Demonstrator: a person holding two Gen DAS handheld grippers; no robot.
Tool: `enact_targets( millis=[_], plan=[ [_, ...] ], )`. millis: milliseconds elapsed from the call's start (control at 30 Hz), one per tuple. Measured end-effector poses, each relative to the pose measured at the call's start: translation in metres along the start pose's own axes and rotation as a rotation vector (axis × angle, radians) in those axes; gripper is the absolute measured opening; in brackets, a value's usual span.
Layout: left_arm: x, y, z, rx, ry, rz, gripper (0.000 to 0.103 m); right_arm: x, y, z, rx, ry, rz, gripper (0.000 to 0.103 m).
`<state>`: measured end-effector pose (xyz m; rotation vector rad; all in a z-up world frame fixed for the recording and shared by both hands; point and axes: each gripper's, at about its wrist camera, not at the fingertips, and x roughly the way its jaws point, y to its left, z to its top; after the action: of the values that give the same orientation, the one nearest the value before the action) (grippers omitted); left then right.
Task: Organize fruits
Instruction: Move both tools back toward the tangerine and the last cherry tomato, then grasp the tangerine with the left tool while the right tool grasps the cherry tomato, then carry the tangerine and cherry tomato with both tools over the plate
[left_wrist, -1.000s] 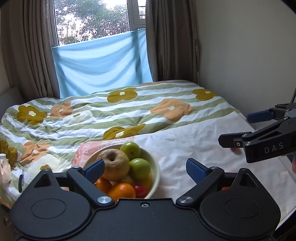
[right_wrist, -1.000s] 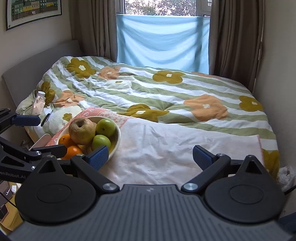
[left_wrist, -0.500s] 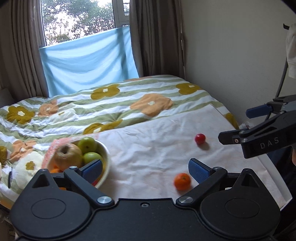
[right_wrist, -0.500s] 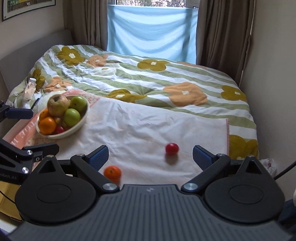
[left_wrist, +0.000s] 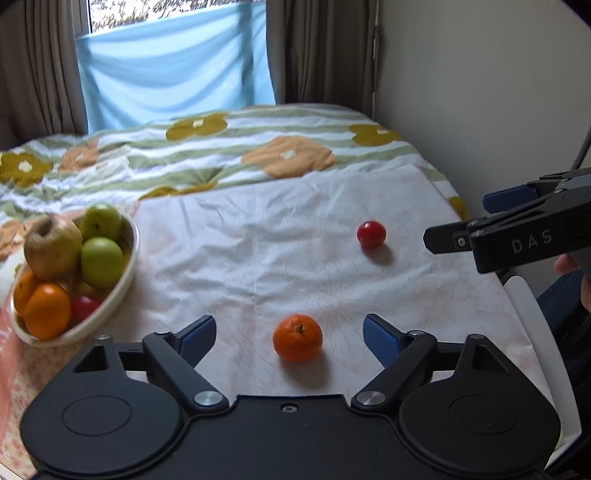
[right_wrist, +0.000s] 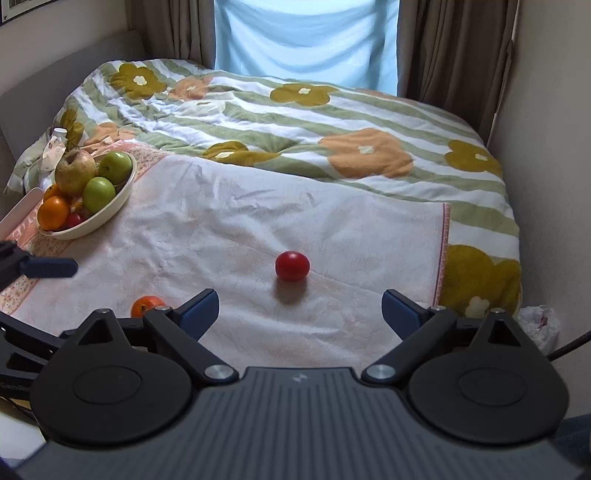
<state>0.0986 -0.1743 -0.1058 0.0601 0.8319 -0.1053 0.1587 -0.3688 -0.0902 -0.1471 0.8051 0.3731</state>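
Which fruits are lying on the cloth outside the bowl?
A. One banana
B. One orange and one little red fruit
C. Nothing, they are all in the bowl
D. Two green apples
B: an orange and a small red fruit lie apart on the pale cloth, while the green apples sit in the bowl at the left.

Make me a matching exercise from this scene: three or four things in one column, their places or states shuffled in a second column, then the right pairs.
1. orange
2. red tomato
3. brown pear
4. left gripper

a. on top of the pile in the bowl
b. open, empty
c. loose on the cloth, ahead of the right gripper
d. loose on the cloth, between the left fingers

Pairs: 1-d, 2-c, 3-a, 4-b
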Motion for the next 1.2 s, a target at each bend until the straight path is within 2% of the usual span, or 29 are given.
enact_targets(
  millis=[233, 367, 400, 467, 533, 767, 1000, 1100, 1167, 1200],
  plan=[
    [0.029, -0.004, -0.002, -0.049, 0.066, 0.035, 0.072, 0.037, -0.009, 0.009, -0.038, 0.034, 0.048, 0.103],
    [0.041, -0.006, -0.002, -0.05, 0.081, 0.05, 0.068, 0.059, -0.009, 0.012, -0.056, 0.055, 0.08, 0.103],
    [0.044, -0.008, -0.002, -0.043, 0.087, 0.052, 0.063, 0.064, -0.009, 0.012, -0.058, 0.059, 0.089, 0.103],
    [0.048, -0.009, -0.003, -0.038, 0.099, 0.052, 0.056, 0.075, -0.009, 0.013, -0.061, 0.077, 0.103, 0.095],
    [0.052, -0.01, -0.005, -0.042, 0.114, 0.05, 0.046, 0.085, -0.008, 0.012, -0.057, 0.092, 0.111, 0.09],
    [0.054, -0.014, -0.007, -0.021, 0.117, 0.053, 0.043, 0.105, -0.005, 0.013, -0.057, 0.101, 0.133, 0.077],
    [0.054, -0.015, -0.006, -0.013, 0.118, 0.055, 0.042, 0.114, -0.007, 0.015, -0.058, 0.091, 0.121, 0.069],
    [0.054, -0.015, -0.006, -0.01, 0.117, 0.056, 0.042, 0.115, -0.008, 0.016, -0.06, 0.082, 0.112, 0.062],
    [0.053, -0.015, -0.006, -0.009, 0.116, 0.053, 0.042, 0.115, -0.009, 0.017, -0.061, 0.078, 0.11, 0.051],
    [0.053, -0.015, -0.006, -0.008, 0.115, 0.051, 0.042, 0.115, -0.009, 0.017, -0.062, 0.078, 0.111, 0.049]
  ],
)
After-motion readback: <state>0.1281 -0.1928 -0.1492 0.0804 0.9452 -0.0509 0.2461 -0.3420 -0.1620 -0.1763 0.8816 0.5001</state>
